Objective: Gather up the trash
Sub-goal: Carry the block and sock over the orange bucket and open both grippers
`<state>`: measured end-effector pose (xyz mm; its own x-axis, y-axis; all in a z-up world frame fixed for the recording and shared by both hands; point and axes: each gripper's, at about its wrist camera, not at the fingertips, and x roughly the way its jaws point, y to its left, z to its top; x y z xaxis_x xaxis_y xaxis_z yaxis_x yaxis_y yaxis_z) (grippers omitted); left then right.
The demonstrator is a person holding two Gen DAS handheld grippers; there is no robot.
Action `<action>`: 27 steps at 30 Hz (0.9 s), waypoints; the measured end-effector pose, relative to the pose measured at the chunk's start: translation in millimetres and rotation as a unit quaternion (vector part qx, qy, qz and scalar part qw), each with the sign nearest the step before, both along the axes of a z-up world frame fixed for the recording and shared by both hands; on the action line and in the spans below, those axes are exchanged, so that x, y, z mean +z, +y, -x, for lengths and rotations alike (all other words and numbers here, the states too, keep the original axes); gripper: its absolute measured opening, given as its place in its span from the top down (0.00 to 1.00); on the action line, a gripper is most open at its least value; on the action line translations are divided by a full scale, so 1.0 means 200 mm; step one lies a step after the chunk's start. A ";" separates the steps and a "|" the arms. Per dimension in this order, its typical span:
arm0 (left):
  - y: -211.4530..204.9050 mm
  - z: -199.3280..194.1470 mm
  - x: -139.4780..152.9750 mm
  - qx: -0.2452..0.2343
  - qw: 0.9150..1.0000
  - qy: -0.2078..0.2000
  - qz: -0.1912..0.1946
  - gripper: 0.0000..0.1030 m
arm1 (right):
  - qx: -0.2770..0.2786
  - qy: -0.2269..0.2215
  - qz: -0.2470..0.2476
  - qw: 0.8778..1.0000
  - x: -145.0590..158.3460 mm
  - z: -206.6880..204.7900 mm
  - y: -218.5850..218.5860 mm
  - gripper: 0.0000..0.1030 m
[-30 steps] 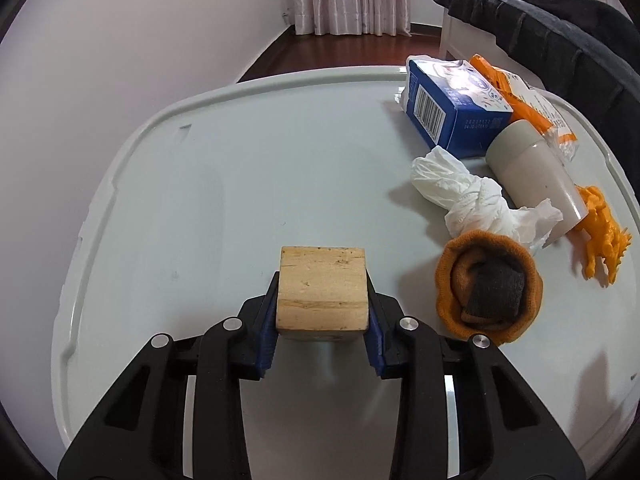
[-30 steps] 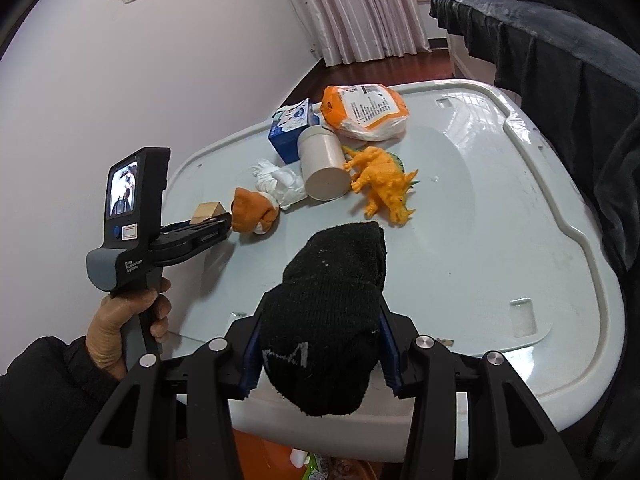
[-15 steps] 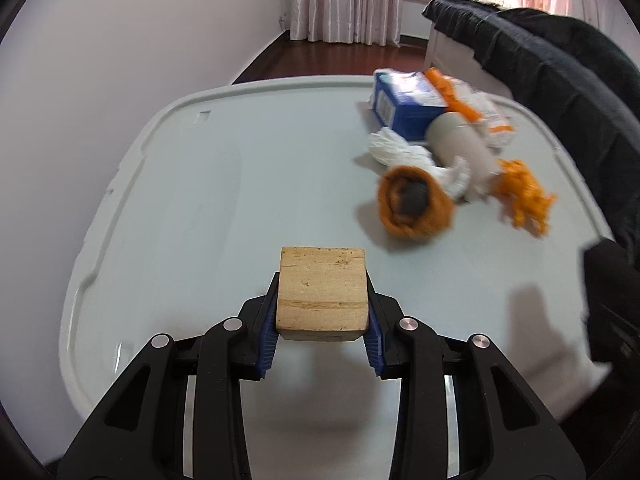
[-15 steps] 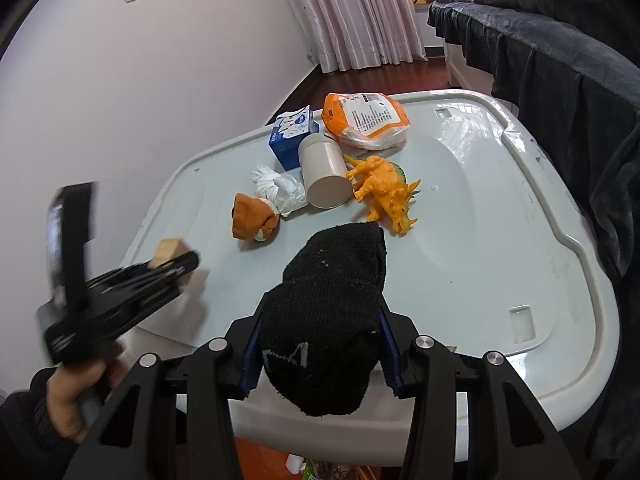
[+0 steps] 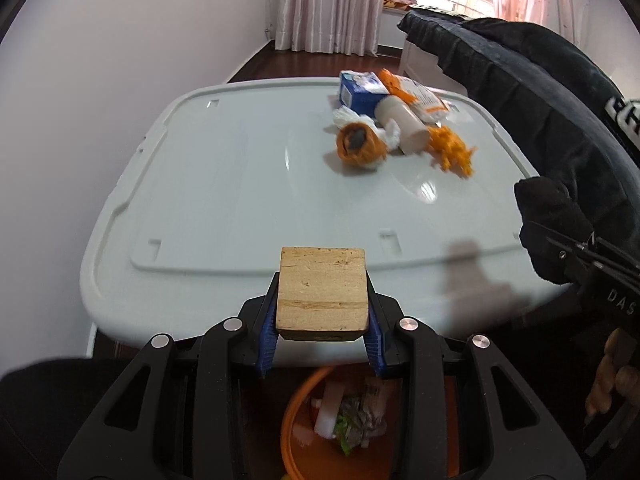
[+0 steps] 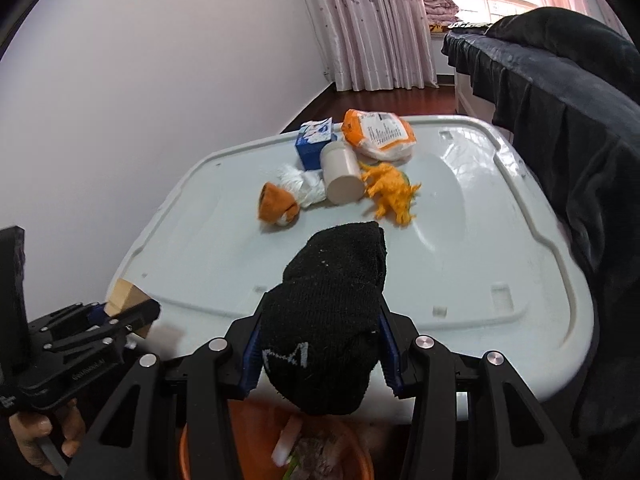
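Observation:
My left gripper (image 5: 322, 350) is shut on a wooden block (image 5: 322, 294) and holds it over the near edge of the white lid (image 5: 224, 184), above an orange bin (image 5: 294, 420) with trash inside. My right gripper (image 6: 320, 364) is shut on a black sock (image 6: 332, 312), also held above the orange bin (image 6: 184, 456). The left gripper with the block (image 6: 122, 296) shows at the left of the right wrist view. The sock (image 5: 548, 216) shows at the right of the left wrist view.
On the far part of the lid lie an orange rolled sock (image 6: 278, 210), a white tissue (image 6: 304, 186), a white cup (image 6: 340, 178), a blue carton (image 6: 314, 142), an orange-white packet (image 6: 380, 134) and an orange toy dinosaur (image 6: 394, 194). Dark cloth (image 6: 568, 120) hangs on the right.
Both grippers have pulled back from the lid toward its near edge, and now hang over the orange bin. Each still holds its object.

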<state>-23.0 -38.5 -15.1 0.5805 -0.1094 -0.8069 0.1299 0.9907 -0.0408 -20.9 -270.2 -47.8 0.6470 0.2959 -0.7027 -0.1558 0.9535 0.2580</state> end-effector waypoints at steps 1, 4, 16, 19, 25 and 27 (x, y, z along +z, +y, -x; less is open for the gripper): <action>0.00 0.04 -0.01 -0.003 1.000 0.002 0.002 0.66 | 0.001 0.000 0.001 1.000 0.00 0.03 0.00 0.54; 0.01 0.13 -0.03 -0.011 1.000 0.007 0.008 0.66 | 0.009 -0.002 0.002 1.000 0.01 0.16 0.02 0.54; 0.02 0.38 -0.12 -0.049 0.998 0.048 0.012 0.66 | 0.072 0.036 0.024 0.996 -0.06 0.54 0.13 0.54; 0.03 0.40 -0.14 -0.056 0.996 0.063 0.020 0.66 | 0.079 0.035 0.030 0.996 -0.06 0.59 0.15 0.54; -0.01 0.41 -0.21 -0.071 0.994 0.084 0.017 0.66 | 0.089 0.062 0.035 0.993 -0.14 0.58 0.19 0.53; -0.01 0.39 -0.24 -0.070 0.993 0.096 0.016 0.66 | 0.091 0.073 0.036 0.992 -0.17 0.56 0.20 0.53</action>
